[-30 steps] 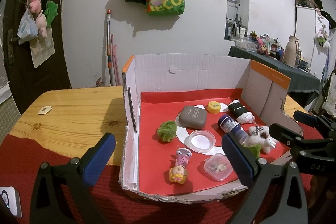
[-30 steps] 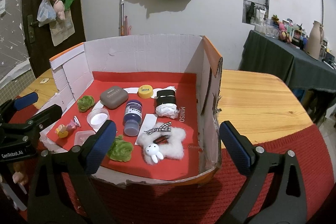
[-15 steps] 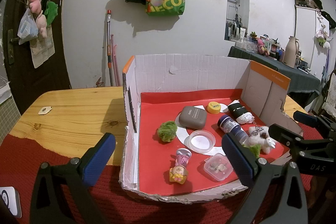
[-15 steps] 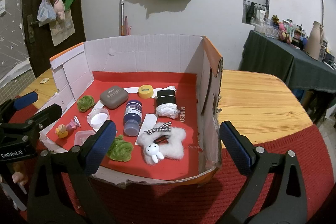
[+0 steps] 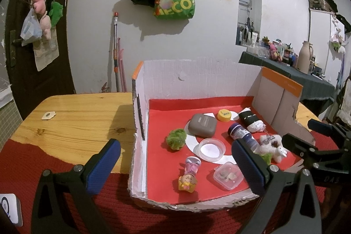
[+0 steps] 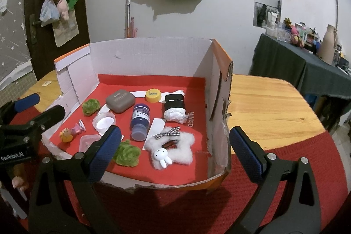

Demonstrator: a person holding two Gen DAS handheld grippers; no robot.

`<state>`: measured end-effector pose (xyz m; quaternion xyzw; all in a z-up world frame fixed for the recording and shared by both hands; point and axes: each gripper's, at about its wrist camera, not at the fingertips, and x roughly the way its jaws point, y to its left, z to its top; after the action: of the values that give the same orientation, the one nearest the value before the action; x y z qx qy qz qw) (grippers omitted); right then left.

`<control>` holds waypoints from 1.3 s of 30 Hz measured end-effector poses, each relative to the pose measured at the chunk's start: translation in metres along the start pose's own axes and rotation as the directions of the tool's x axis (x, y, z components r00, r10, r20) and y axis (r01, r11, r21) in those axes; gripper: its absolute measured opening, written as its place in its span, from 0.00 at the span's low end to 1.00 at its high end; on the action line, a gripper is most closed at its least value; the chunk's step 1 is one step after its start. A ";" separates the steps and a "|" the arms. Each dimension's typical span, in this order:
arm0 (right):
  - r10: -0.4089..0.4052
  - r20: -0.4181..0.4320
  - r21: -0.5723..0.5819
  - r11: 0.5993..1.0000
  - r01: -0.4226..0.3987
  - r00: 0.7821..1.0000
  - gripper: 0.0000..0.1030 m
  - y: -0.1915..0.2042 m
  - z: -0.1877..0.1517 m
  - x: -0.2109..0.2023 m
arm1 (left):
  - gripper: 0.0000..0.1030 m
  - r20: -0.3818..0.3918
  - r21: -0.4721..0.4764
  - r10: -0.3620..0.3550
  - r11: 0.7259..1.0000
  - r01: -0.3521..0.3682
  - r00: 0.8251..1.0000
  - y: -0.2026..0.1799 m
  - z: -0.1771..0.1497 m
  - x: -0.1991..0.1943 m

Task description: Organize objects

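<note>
Cardboard box (image 6: pixel 153 54) ahead of both tools | left tool (image 5: pixel 175 165) released | right tool (image 6: pixel 175 148) released

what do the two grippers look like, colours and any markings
Both are alike: black plastic frames with triangular cut-outs and silver screws, each finger faced with a textured blue pad. The left gripper carries white "GenRobot.AI" lettering on its side, readable in the right wrist view. The right gripper shows white letters "DAS" on its body in the left wrist view. No cables or sleeves are visible.
</note>
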<state>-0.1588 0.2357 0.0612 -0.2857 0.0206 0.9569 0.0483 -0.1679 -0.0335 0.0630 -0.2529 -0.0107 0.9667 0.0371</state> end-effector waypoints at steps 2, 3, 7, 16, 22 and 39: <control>0.015 -0.002 0.013 1.000 -0.015 1.000 0.98 -0.002 0.001 -0.004 | 1.00 0.003 -0.001 0.001 1.000 -0.001 1.000 0.000 0.000 -0.003; 0.017 0.000 0.018 1.000 -0.017 1.000 0.98 -0.002 0.002 -0.006 | 1.00 0.003 -0.002 0.002 1.000 -0.002 1.000 0.000 0.001 -0.004; 0.017 0.014 0.020 1.000 -0.017 1.000 0.98 -0.003 0.006 -0.021 | 1.00 -0.003 -0.013 -0.020 1.000 0.020 1.000 0.000 0.002 -0.014; 0.039 -0.043 0.023 0.999 -0.038 0.998 0.98 0.002 -0.010 -0.056 | 1.00 -0.064 -0.022 -0.019 1.000 0.017 0.998 -0.003 -0.014 -0.045; 0.045 -0.171 0.052 0.998 -0.037 0.984 0.98 0.004 -0.036 -0.052 | 1.00 -0.170 -0.025 -0.027 0.999 0.023 0.985 -0.007 -0.038 -0.053; -0.059 -0.361 0.018 0.997 0.071 0.931 1.00 0.008 -0.064 -0.008 | 1.00 -0.389 -0.015 0.078 0.996 -0.091 0.918 -0.008 -0.072 -0.012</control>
<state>-0.1179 0.2225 0.0123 -0.4559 0.0344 0.8858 0.0798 -0.1217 -0.0259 0.0065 -0.4398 -0.0083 0.8980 -0.0074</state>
